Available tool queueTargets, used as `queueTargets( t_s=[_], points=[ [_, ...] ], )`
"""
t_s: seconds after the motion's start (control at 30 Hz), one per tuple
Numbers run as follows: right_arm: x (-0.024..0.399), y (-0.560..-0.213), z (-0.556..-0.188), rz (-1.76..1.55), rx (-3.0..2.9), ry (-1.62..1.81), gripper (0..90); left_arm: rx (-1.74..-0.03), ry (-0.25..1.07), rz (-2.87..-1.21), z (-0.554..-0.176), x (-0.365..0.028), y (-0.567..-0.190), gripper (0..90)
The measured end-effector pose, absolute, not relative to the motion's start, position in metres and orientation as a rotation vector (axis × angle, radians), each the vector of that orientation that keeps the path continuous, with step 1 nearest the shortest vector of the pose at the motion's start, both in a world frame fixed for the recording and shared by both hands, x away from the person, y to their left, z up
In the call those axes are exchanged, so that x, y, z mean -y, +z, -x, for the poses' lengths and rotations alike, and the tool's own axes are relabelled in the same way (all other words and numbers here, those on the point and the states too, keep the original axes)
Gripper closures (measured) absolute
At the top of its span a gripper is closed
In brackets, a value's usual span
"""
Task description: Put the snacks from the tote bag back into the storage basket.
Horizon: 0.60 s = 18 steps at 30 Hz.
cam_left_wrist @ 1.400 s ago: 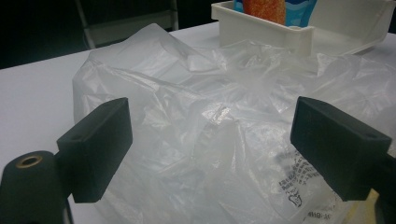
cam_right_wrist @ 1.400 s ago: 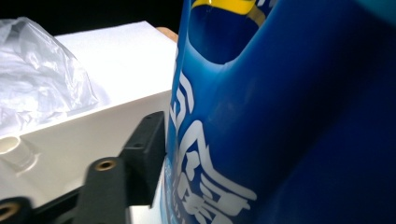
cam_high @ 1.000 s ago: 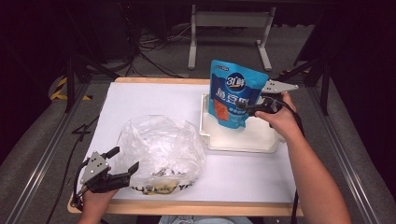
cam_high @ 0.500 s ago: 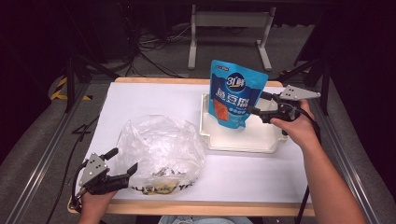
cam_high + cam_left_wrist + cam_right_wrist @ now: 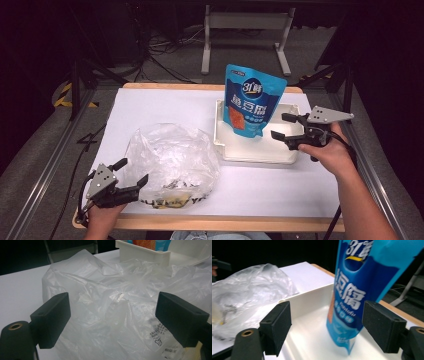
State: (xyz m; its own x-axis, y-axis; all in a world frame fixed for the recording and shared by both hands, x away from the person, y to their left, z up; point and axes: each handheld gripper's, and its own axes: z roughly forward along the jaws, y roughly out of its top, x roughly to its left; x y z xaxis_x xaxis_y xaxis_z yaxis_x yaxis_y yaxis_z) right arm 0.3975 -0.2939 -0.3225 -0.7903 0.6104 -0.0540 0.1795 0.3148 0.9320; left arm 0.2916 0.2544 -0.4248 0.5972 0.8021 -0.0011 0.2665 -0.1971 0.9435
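High view, looking down on a white-topped table (image 5: pixel 165 107) set against a dark room. One blue stand-up pouch (image 5: pixel 252 100) stands upright in the far left part of one white tray (image 5: pixel 250 152), right of the table's middle. Its front carries "31" in large white figures and big white Chinese characters above an orange panel; the small print is too blurred to read. One crumpled clear plastic bag (image 5: pixel 170 160) lies near the left front edge of the table, just left of the tray. Dark and yellow printing shows along its near edge, too creased to make out, and whatever lies inside is hard to tell through the folds.

Two grippers are held by a person whose forearms are cut off at the bottom edge. The right gripper (image 5: pixel 285 126) hovers over the tray's right side, just right of the pouch, its jaws spread wide and holding nothing. The left gripper (image 5: pixel 131 172) sits at the bag's near left edge, jaws apart, pads clear of the plastic.

Right gripper view: the pouch (image 5: pixel 364 292) stands ahead between the parted jaws, untouched, with the small word "Tofu" legible.

Left gripper view: a small black-print label on the bag (image 5: pixel 112 315) is unreadable.
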Motion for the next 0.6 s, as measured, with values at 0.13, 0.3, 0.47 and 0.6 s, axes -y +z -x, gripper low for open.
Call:
queueTargets(
  t_s=[0.13, 0.3, 0.47, 0.6],
  points=[
    [0.289, -0.323, -0.385, -0.679, -2.234, 1.453, 23.6, -0.880, 0.620, -1.748, -0.292, -0.254, -0.425, 13.7],
    [0.281, -0.325, -0.371, -0.656, -2.266, 1.439, 22.6, -0.877, 0.620, -1.755, -0.293, -0.253, -0.425, 13.6],
    [0.276, -0.334, -0.359, -0.640, -2.310, 1.444, 20.9, -0.876, 0.622, -1.755, -0.293, -0.253, -0.425, 13.6],
    [0.274, -0.342, -0.352, -0.659, -2.318, 1.450, 20.2, -0.877, 0.616, -1.756, -0.293, -0.253, -0.425, 13.5]
  ],
)
